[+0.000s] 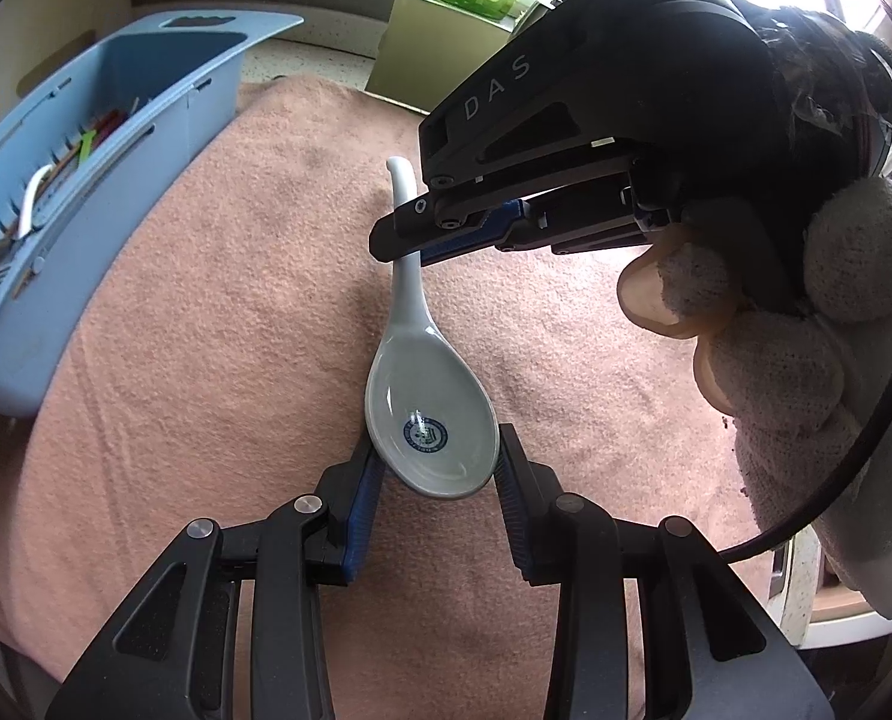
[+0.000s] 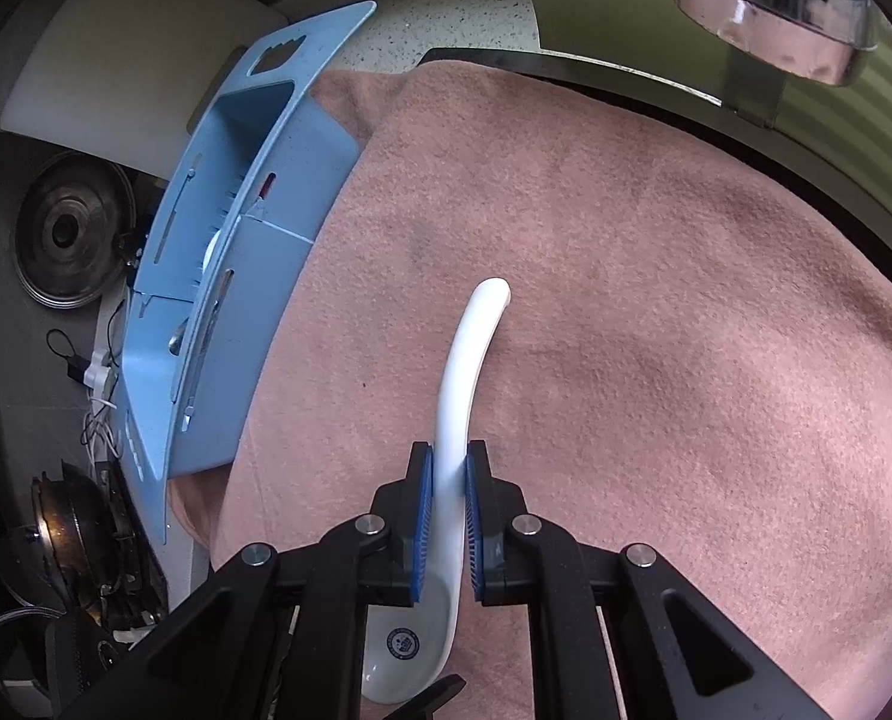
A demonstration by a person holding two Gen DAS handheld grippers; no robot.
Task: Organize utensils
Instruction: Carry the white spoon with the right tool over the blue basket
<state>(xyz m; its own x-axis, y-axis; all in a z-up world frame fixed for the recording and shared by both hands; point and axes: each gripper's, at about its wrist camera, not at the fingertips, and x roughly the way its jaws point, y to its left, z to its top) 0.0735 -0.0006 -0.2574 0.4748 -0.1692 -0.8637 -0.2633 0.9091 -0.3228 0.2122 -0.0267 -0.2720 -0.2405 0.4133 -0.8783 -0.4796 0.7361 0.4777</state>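
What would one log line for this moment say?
left gripper: shut on spoon bowl | right gripper: shut on spoon handle | spoon over pink towel | blue tray not reached

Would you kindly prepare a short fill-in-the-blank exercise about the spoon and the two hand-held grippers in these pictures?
1. The right hand-held gripper is shut on the white spoon's ____.
2. The left hand-held gripper has its pads on either side of the spoon's ____.
3. The spoon is above a ____ towel.
4. The utensil tray beside the towel is ____ in colour.

Missing words: handle; bowl; pink; blue
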